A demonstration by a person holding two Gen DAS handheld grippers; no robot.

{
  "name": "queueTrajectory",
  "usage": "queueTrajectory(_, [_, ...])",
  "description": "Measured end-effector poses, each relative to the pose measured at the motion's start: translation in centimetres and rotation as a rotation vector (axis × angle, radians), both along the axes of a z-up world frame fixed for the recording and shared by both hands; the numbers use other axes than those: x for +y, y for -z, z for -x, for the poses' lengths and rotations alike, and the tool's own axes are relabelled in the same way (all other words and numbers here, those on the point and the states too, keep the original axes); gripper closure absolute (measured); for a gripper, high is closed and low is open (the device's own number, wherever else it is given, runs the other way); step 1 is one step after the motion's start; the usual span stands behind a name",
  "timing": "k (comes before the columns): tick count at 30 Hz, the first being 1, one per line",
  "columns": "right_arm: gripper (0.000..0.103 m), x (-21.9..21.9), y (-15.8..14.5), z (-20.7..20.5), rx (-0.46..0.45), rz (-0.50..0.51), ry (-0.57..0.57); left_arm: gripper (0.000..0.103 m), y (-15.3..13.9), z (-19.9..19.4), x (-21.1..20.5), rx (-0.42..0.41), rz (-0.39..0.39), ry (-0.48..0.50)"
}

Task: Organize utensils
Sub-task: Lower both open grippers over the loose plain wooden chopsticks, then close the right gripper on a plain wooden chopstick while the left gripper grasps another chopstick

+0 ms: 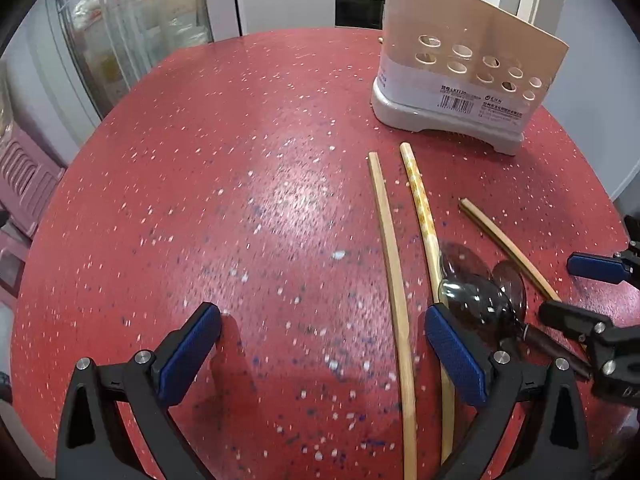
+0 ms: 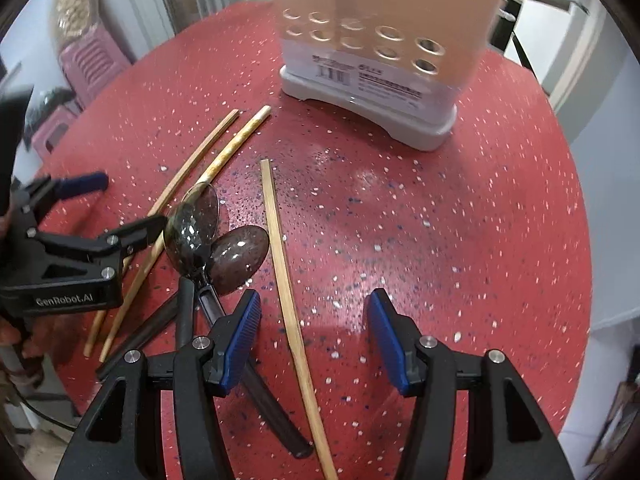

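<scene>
Right wrist only: dark handles (image 2: 256, 392) under spoons (image 2: 192, 228).

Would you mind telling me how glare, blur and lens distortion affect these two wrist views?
Left wrist view: a glare patch on the red table, chopsticks bowed by the fisheye. Right wrist view: the utensil holder looks soft with blurred label text, highlights on the spoons, dark corners.
</scene>
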State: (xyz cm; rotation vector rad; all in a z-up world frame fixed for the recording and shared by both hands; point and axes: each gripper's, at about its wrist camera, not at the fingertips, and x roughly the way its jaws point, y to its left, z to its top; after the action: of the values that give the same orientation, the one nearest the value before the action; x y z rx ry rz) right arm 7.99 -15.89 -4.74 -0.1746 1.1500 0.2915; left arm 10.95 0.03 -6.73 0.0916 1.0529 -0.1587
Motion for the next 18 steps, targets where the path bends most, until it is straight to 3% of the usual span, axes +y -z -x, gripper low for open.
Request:
queueTrajectory(5, [0.044,1.1,-0.2,-1.1,0.029,0.02,-0.031,0.0,-0.2,-0.8,-0.1,0.022,-0.009,0.04])
queueTrajectory(12, [0.065,1.7,-0.5,-1.8,0.065,0.03,-0.063,0.001,-0.9,-1.7,-0.9,0.044,0.002,0.103])
queueTrajectory(14, [0.074,2.0,-0.6,-1.9,0.071,0.03,-0.072,0.008,-1.2,-1.7,-1.7,0.048,-0.003,0.13])
queueTrajectory(16, [0.094,2.1,-0.6,-1.9,0.072,0.028,-0.08,0.014,-1.4,-1.8,-2.4,0.059,-0.009,0.155])
queueTrajectory(18, [0.096,2.1,-0.7,-1.5,0.065,0.028,-0.083,0.025,-1.7,-2.0,-3.1,0.075,-0.016,0.183])
